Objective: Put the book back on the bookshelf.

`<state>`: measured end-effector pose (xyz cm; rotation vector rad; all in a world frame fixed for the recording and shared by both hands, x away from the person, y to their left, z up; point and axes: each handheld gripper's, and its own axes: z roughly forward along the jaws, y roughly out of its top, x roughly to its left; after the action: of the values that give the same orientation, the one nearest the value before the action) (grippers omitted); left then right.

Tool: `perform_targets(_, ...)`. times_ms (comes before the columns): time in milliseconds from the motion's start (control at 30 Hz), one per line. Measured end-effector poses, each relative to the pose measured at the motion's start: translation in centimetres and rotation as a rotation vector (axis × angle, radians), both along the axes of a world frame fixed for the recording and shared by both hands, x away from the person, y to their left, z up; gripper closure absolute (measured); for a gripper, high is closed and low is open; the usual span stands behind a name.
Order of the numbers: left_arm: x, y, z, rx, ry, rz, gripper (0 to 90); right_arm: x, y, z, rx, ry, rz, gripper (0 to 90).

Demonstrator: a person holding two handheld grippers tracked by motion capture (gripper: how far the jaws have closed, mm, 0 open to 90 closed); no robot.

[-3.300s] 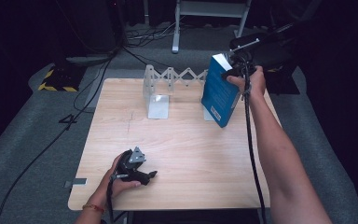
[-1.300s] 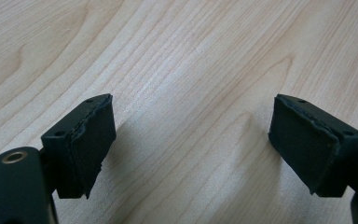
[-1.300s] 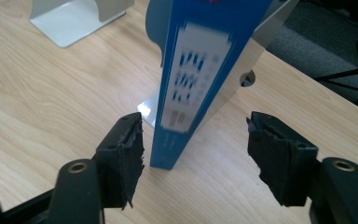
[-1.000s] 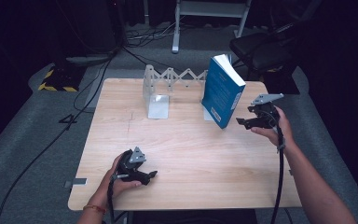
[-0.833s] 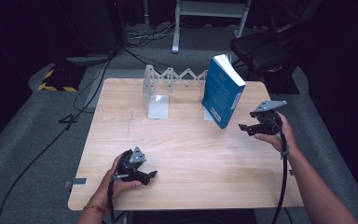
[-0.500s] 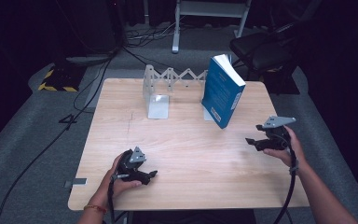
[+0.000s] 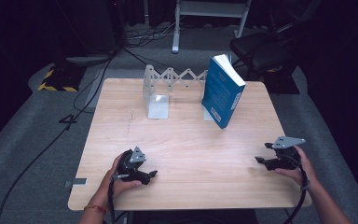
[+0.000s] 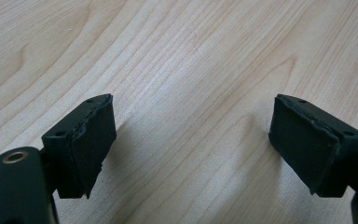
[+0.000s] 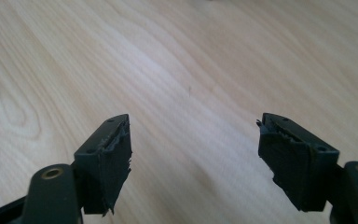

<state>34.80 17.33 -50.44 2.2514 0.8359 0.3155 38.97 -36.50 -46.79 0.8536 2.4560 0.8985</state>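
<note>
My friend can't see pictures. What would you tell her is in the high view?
A blue book stands leaning against a metal zigzag book rack at the far side of a wooden table. Near the front edge, a person's hands each rest a black hand-held gripper, the left hand-held gripper and the right hand-held gripper, both open and holding nothing.

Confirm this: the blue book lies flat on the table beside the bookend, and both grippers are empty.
Not quite. The book stands upright, leaning against the bookend, as the high view shows. The rest holds: the left gripper and right gripper are both open and empty over the table.
</note>
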Motion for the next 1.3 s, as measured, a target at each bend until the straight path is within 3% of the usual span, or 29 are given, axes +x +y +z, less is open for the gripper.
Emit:
perform_targets(267,0.0,0.0,0.0,0.0,0.0,0.0,15.3,-2.0,-3.0,-2.3,0.11,0.044,-0.055,23.8)
perform_targets(400,0.0,0.0,0.0,0.003,-0.001,0.006,15.4,-2.5,-3.8,-2.9,0.108,0.05,-0.083,23.6)
perform_targets(500,-0.1,0.0,0.0,0.002,-0.001,0.016,15.4,-2.9,-4.5,-3.6,0.159,0.046,-0.097,22.1)
perform_targets(1300,-0.2,0.0,0.0,0.002,0.001,0.029,15.6,-2.9,-4.3,-3.6,0.155,0.044,-0.119,20.3)
